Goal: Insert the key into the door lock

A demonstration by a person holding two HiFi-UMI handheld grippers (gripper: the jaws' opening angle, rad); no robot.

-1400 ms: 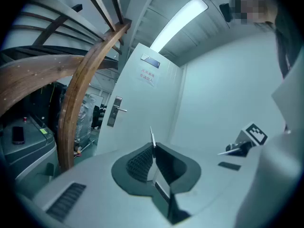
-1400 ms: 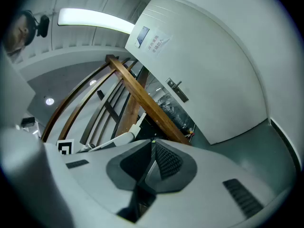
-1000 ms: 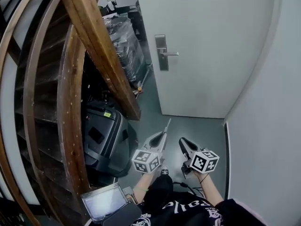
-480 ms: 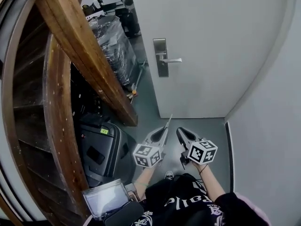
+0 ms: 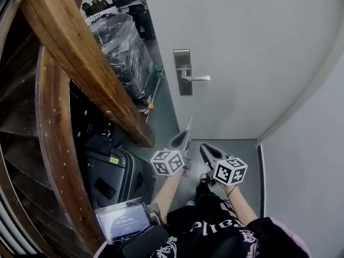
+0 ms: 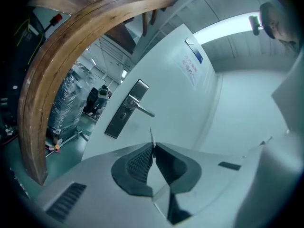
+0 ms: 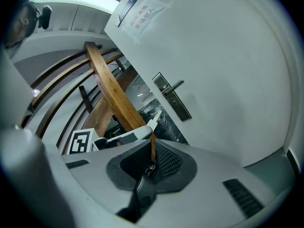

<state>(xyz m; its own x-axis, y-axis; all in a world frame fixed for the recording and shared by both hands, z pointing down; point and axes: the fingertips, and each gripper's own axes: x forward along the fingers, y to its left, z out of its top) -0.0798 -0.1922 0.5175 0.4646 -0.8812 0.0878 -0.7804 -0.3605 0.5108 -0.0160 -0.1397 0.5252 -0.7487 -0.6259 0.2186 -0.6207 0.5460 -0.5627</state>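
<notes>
A white door stands ahead with a steel lock plate and a lever handle. My left gripper is shut on a thin metal key whose blade points up toward the door, well short of the lock. In the left gripper view the key sticks out of the shut jaws below the lock plate. My right gripper hangs just right of the left one, shut, with nothing seen between its pads. The lock plate shows in its view too.
A curved wooden stair rail runs down the left side. Under it stand a dark case and a wrapped pallet. A white wall closes the right. A small screen sits at the person's lap.
Both grippers have risen a little toward the door, and the door and its lock plate have drawn nearer and lower in the head view. The key stays in the left gripper.
</notes>
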